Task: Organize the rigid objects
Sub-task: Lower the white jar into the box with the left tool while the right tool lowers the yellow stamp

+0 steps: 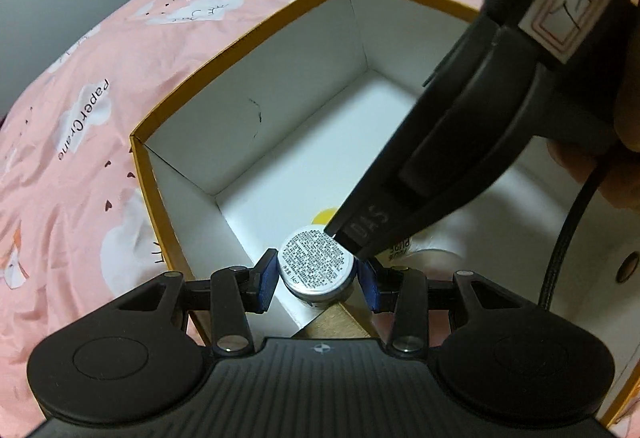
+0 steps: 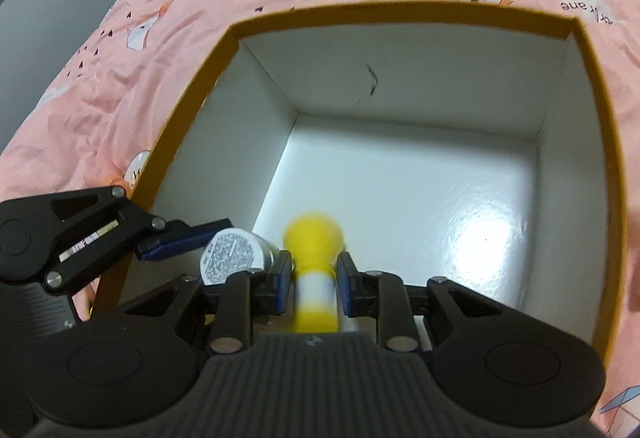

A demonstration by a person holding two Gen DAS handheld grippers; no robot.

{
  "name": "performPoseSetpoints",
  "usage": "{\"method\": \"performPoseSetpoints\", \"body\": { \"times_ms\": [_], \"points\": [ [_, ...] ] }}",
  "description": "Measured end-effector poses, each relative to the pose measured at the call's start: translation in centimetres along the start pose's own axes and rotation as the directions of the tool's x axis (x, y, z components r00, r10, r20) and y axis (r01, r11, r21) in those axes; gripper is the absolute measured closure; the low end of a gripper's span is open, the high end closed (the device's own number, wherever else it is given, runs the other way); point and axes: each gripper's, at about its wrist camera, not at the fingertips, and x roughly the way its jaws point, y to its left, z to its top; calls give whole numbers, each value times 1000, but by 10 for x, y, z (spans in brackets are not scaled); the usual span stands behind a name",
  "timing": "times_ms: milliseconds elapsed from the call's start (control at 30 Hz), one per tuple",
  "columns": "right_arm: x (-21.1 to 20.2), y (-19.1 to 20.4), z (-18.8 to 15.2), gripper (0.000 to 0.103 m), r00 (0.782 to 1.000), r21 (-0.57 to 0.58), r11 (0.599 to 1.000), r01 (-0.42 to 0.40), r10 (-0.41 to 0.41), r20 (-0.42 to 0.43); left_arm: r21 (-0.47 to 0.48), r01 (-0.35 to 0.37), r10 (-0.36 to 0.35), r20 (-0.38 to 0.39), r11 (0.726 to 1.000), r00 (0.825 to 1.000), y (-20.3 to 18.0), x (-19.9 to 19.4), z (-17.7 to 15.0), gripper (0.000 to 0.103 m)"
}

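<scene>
An open box (image 1: 240, 38) with an orange rim and white inside lies on a pink bedsheet. My left gripper (image 1: 318, 280) is shut on a small round silver tin (image 1: 316, 258) with a printed label, just inside the box's near corner. My right gripper (image 2: 312, 282) is shut on a yellow-and-white bottle (image 2: 314, 238), blurred, above the box floor (image 2: 440, 198). In the right wrist view the tin (image 2: 232, 252) sits just left of the bottle, with a left gripper finger (image 2: 176, 240) beside it. The right gripper's body (image 1: 460, 142) crosses the left wrist view; only a yellow bit of the bottle (image 1: 324, 216) shows.
The pink sheet (image 1: 100, 86) with cloud prints surrounds the box (image 2: 192, 86). A small round object (image 2: 138, 168) lies outside the box's left wall. A black cable (image 1: 568, 230) hangs from the right gripper. A hand (image 1: 624, 166) holds it at the right edge.
</scene>
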Motion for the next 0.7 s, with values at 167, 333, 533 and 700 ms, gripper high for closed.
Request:
{"method": "performPoseSetpoints", "body": {
  "times_ms": [167, 333, 533, 700],
  "points": [
    [1, 2, 0, 80, 1000, -4, 1000, 1, -1, -6, -7, -7, 7, 15, 1000, 1000, 1, -3, -1, 51],
    [1, 1, 2, 80, 1000, 8, 1000, -2, 2, -4, -81, 8, -1, 93, 997, 996, 10, -19, -10, 46],
    [-4, -1, 1, 80, 1000, 18, 1000, 1, -1, 12, -263, 123, -63, 225, 957, 972, 48, -56, -32, 46],
    [-1, 8, 2, 80, 1000, -3, 1000, 0, 0, 4, -351, 140, -36, 287, 926, 957, 69, -82, -42, 46]
  ]
}}
